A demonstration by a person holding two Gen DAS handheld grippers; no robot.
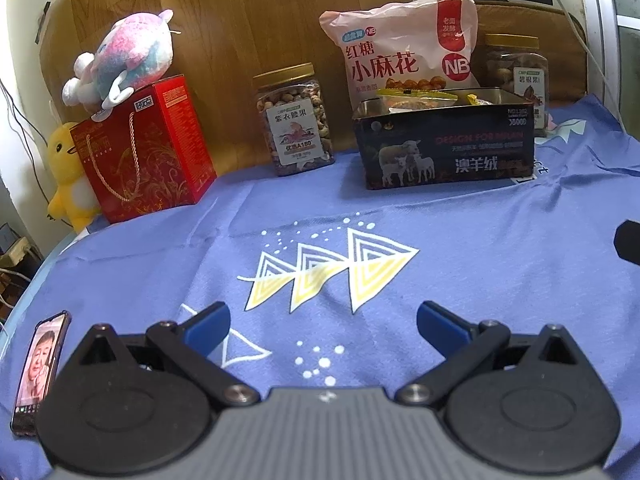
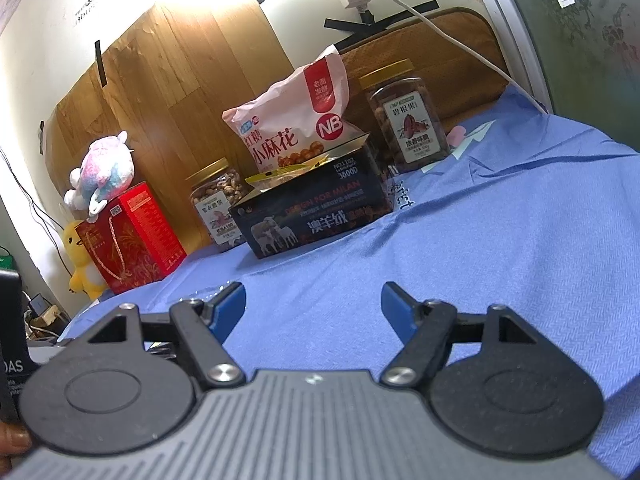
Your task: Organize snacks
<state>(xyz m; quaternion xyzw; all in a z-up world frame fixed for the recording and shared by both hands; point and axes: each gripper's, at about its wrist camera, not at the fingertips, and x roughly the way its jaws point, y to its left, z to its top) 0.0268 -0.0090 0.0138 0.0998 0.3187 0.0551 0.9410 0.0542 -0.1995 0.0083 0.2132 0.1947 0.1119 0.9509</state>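
Two jars flank the dark tin (image 1: pixel 444 148) at upper centre: cashew jar (image 1: pixel 294 120) left, pecan jar (image 1: pixel 516 76) right; snack bag (image 1: pixel 400 48) leans behind. Likely rigid, slick, weighty jars: grip mid-body. Bag soft: pinch top seam. Left gripper (image 1: pixel 323 322) and right gripper (image 2: pixel 313 306) apart, empty.

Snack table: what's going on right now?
Nothing is held. Both tongs, left and right, hang open over the blue cloth. At the back stand a cashew jar, a pink twist-snack bag, an open black tin with packets and a second nut jar.
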